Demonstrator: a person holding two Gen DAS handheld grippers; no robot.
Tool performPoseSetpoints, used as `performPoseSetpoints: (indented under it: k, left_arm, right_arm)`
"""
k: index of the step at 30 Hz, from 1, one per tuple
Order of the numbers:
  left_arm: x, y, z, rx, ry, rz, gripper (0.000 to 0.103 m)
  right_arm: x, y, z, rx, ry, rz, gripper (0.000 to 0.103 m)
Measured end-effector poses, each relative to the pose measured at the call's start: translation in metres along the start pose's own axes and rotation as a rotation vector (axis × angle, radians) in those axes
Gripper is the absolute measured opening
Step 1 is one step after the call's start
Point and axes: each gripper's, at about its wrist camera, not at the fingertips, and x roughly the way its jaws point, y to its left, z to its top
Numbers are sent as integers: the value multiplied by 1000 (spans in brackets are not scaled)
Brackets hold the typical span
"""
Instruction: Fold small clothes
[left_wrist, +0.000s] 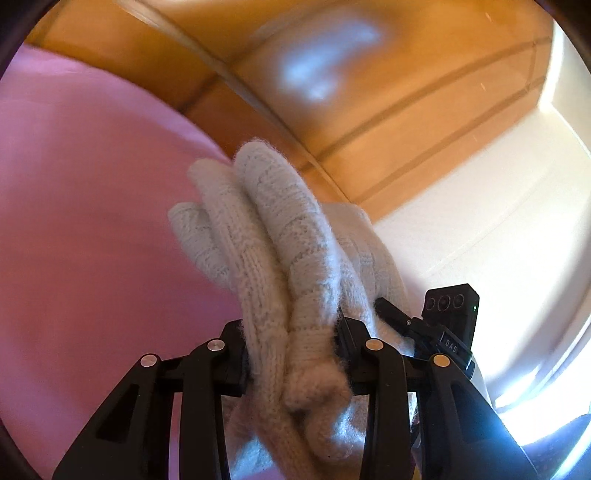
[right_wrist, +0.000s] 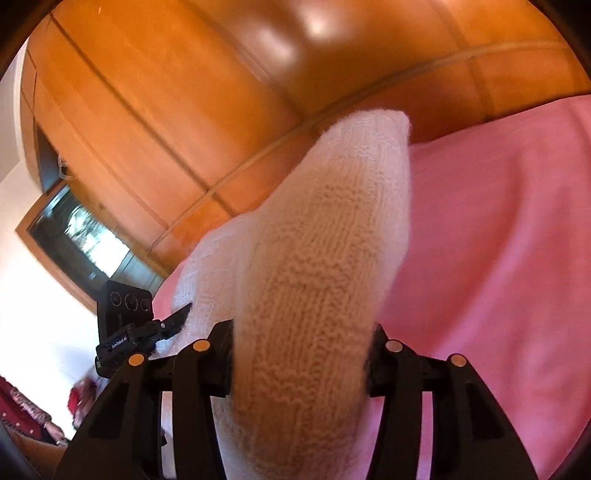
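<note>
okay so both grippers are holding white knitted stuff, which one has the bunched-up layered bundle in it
The left gripper: it clamps a knit bundle of several cable-patterned folds stacked together. The right gripper holds one smooth, rounded knit piece.

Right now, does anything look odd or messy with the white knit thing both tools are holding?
Nothing damaged or spilled. The white knit garment is bunched in thick folds between the left tool and the right tool, lifted above the pink sheet, not flat.
</note>
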Motion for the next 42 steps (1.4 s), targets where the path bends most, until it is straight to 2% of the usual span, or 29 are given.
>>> performPoseSetpoints:
  k: [3,6,8,10,11,13,15,17,18,20,22,24,25,27,29,30,32,35,37,39,40,42]
  left_arm:
    - [52,-32,0,45,67,-36,34]
    - [116,-59,0,120,146,5,34]
    - [157,-70,-10,205,215,129,34]
    - [194,-76,-27,338,283,322,32]
    - [204,-80,-38,421,271,371,34]
    - [206,-85,-41,430,254,404,34]
    - [199,-88,-40,422,253,420,35]
    - [191,-102,-45,465,233,462,36]
    - [189,-109,-48,502,223,491,36]
    - [191,-116,-52,533,210,525,36]
    - [186,-114,-62,543,188,553,36]
    - [169,-107,-78,536,174,564,36]
    - [166,-106,-79,525,164,570,36]
    - [163,-106,-79,510,156,582,36]
    - [163,-104,-83,512,150,615,36]
    - [163,-104,-85,512,149,618,36]
    - [161,-102,-87,500,133,624,36]
    - [159,-108,-85,469,112,633,36]
    - [155,-113,-86,474,100,643,36]
    - [151,-117,-88,484,79,675,51]
    - [148,-117,-89,485,70,679,52]
    - [140,-119,-89,473,64,669,52]
  right_arm:
    - [-45,-29,-1,19,-67,-94,48]
    - [-75,-67,-8,87,-101,-195,49]
    - [-80,-96,-21,140,-81,-290,54]
    - [-71,-125,-40,197,-25,-380,65]
    - [-70,-133,-49,214,-33,-372,68]
    - [-76,-139,-60,236,-86,-351,84]
    - [-82,-134,-63,227,-103,-381,92]
    - [-92,-125,-63,188,-124,-450,92]
    - [-99,-114,-62,160,-149,-489,90]
    - [-119,-99,-60,117,-185,-499,78]
    - [-121,-75,-60,48,-199,-503,53]
    - [-111,-52,-63,-11,-181,-509,42]
    - [-101,-42,-67,-45,-156,-507,37]
    - [-81,-33,-78,-94,-96,-510,36]
    - [-55,-35,-95,-126,-33,-562,36]
    - [-46,-36,-107,-162,-31,-594,37]
    - [-40,-29,-120,-231,-78,-642,37]
    - [-44,-25,-118,-202,-93,-645,38]
    - [-48,-24,-116,-181,-99,-627,47]
    - [-51,-18,-117,-173,-104,-622,55]
    - [-54,-14,-117,-169,-110,-621,61]
    - [-56,-7,-115,-160,-126,-625,67]
